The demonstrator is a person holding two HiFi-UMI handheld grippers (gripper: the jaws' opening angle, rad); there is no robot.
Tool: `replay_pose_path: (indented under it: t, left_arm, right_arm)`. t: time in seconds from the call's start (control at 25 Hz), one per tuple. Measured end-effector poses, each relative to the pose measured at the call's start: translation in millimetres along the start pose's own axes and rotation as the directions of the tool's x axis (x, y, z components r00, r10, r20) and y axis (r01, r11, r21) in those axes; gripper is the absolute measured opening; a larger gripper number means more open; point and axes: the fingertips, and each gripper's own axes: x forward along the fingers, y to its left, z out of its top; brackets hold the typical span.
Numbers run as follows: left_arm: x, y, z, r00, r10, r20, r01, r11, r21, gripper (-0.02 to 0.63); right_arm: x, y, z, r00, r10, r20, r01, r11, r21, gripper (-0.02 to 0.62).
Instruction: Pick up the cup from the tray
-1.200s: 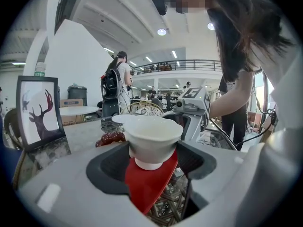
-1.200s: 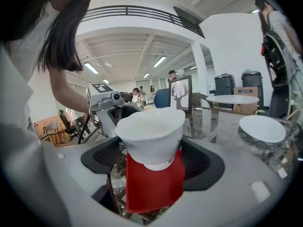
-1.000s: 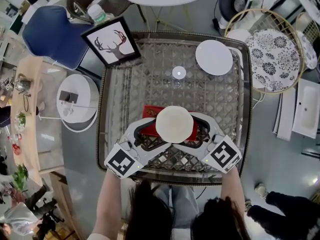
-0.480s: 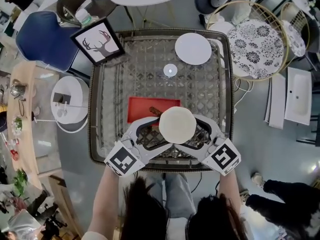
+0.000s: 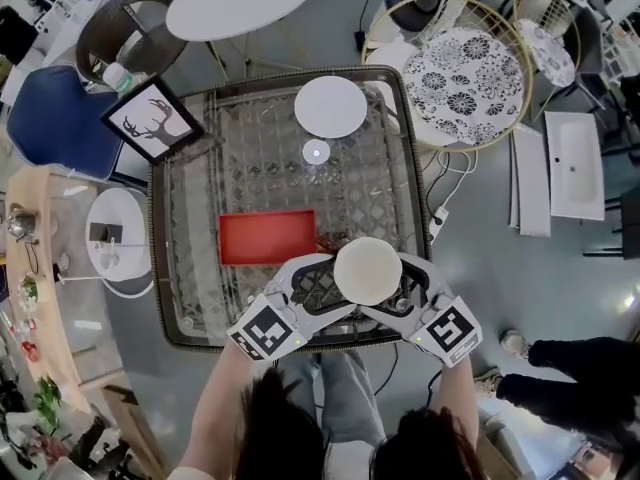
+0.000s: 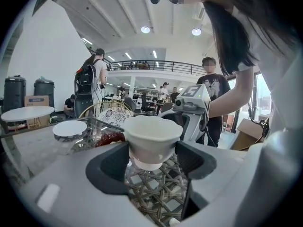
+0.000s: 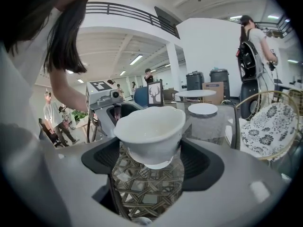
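Note:
The white cup hangs in the air over the near right part of the glass table, held from both sides. My left gripper is shut on its left side and my right gripper is shut on its right side. The red tray lies flat to the cup's left with nothing on it. In the left gripper view the cup sits between the jaws of the left gripper. The right gripper view shows the cup upright in the right gripper.
A white plate and a small round glass piece lie at the far side of the wicker-rimmed table. A deer picture stands at its far left corner. A round patterned chair stands at right.
Both grippers have carried the cup to the right, off the tray. The tray now shows whole to the cup's left.

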Motion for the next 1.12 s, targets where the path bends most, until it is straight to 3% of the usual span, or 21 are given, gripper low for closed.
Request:
replay_pose_path:
  t: [0.2, 0.44, 0.8, 1.12]
  left_arm:
    - [15.3, 3.6, -35.4, 0.997, -0.021, -0.07, 0.022, 1.0, 0.007, 0.318]
    - [15.9, 10.6, -22.6, 1.0, -0.001, -0.019, 0.0, 0.998, -0.058, 0.318]
    - [17.4, 9.7, -27.6, 0.999, -0.001, -0.042, -0.001, 0.999, -0.035, 0.318]
    - [14.9, 10.6, -31.5, 0.999, 0.015, -0.043, -0.016, 0.999, -0.045, 0.319]
  right_arm:
    - [-0.2, -15.2, -13.7, 1.0, -0.021, -0.003, 0.021, 1.0, 0.001, 0.425]
    - [11.8, -14.3, -19.8, 1.0, 0.004, -0.014, -0.004, 1.0, 0.003, 0.425]
    - [14.1, -15.0, -29.3, 1.0, 0.005, -0.009, -0.004, 0.999, 0.043, 0.425]
    - [13.7, -12.3, -36.5, 0.999, -0.022, 0.029, 0.017, 0.989, 0.148, 0.432]
